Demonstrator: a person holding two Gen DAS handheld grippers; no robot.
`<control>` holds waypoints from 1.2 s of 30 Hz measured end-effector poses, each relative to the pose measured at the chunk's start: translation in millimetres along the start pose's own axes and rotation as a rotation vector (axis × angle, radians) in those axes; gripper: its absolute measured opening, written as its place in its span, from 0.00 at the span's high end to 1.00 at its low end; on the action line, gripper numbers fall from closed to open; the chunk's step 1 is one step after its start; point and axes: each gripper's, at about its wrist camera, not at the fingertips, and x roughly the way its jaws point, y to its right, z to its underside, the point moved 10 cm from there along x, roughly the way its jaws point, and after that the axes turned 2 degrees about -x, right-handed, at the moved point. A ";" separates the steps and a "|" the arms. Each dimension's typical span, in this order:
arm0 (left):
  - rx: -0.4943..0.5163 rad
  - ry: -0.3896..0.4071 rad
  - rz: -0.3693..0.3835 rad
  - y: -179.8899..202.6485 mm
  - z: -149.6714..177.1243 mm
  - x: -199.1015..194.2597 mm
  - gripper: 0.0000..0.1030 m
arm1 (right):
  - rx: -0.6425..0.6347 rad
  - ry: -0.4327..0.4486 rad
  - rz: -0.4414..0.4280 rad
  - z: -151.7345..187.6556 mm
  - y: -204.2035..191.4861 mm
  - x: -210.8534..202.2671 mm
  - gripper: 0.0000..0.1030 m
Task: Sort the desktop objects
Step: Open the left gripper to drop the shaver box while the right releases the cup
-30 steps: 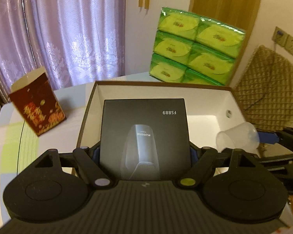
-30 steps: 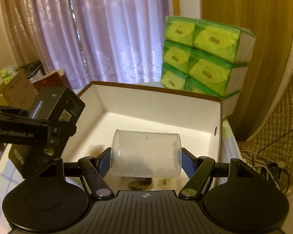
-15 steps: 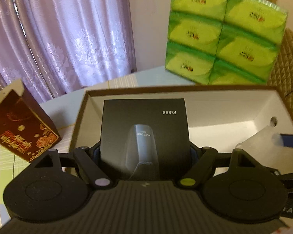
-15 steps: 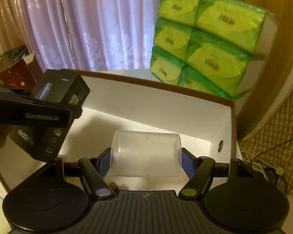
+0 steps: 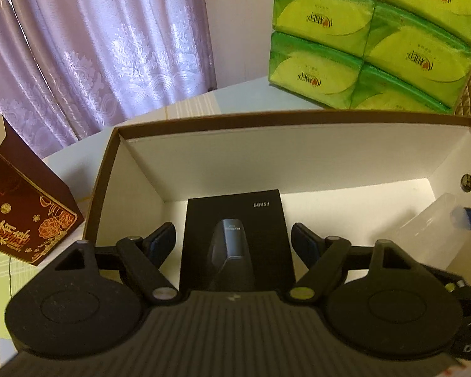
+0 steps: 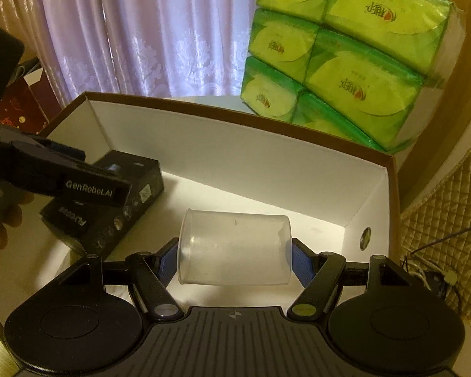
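A black product box (image 5: 235, 220) marked FS889 lies on the floor of a big open carton (image 5: 267, 117), in its left part. My left gripper (image 5: 234, 238) stands open around it, with a gap between each finger and the box's sides. In the right wrist view the same black box (image 6: 135, 182) rests under the left gripper (image 6: 78, 169). A clear plastic cup (image 6: 235, 248) lies on its side between the blue pads of my right gripper (image 6: 234, 260), which is shut on it low inside the carton (image 6: 204, 113). The cup (image 5: 430, 235) also shows at the right of the left wrist view.
A stack of green tissue packs (image 5: 376, 37) stands just behind the carton. A dark red gift box (image 5: 18, 213) stands on the table to the carton's left. Purple curtains (image 5: 94, 47) hang behind. A quilted chair (image 6: 449, 204) and cables are at the right. A hand (image 6: 0, 229) holds the left gripper.
Both grippers have gone down into the carton. The left gripper has opened and let go of the black box, which now rests on the carton's floor. The right still holds the cup.
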 end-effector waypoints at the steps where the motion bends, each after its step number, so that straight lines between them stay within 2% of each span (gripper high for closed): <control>1: 0.000 0.001 0.002 0.5 -0.8 -0.4 0.24 | -0.002 -0.001 -0.001 0.2 -0.8 1.0 0.33; 7: 0.016 0.006 -0.005 0.4 0.3 -3.2 0.24 | -0.003 -0.009 -0.007 0.2 -2.5 7.4 0.33; 14: 0.006 -0.001 -0.001 1.7 4.3 -6.3 0.21 | 0.022 0.034 -0.049 -9.5 -4.7 6.5 0.32; 15: 0.005 -0.003 0.001 1.9 5.9 -7.4 0.20 | 0.025 0.047 -0.043 -11.3 -4.0 5.1 0.28; 16: 0.003 -0.006 0.003 1.6 7.6 -8.9 0.20 | 0.024 0.055 -0.037 -12.1 -3.4 3.7 0.16; 18: 0.004 -0.006 0.008 1.1 11.0 -13.1 0.17 | 0.020 0.060 -0.033 -10.4 -2.2 -0.2 0.08; 24: 0.015 0.002 -0.001 -2.0 19.4 -27.8 0.12 | 0.010 0.015 -0.050 5.5 -2.0 -10.8 0.02; 36: 0.003 0.022 -0.024 0.0 37.5 -63.9 0.05 | -0.024 0.000 -0.051 28.3 -19.4 -41.4 0.02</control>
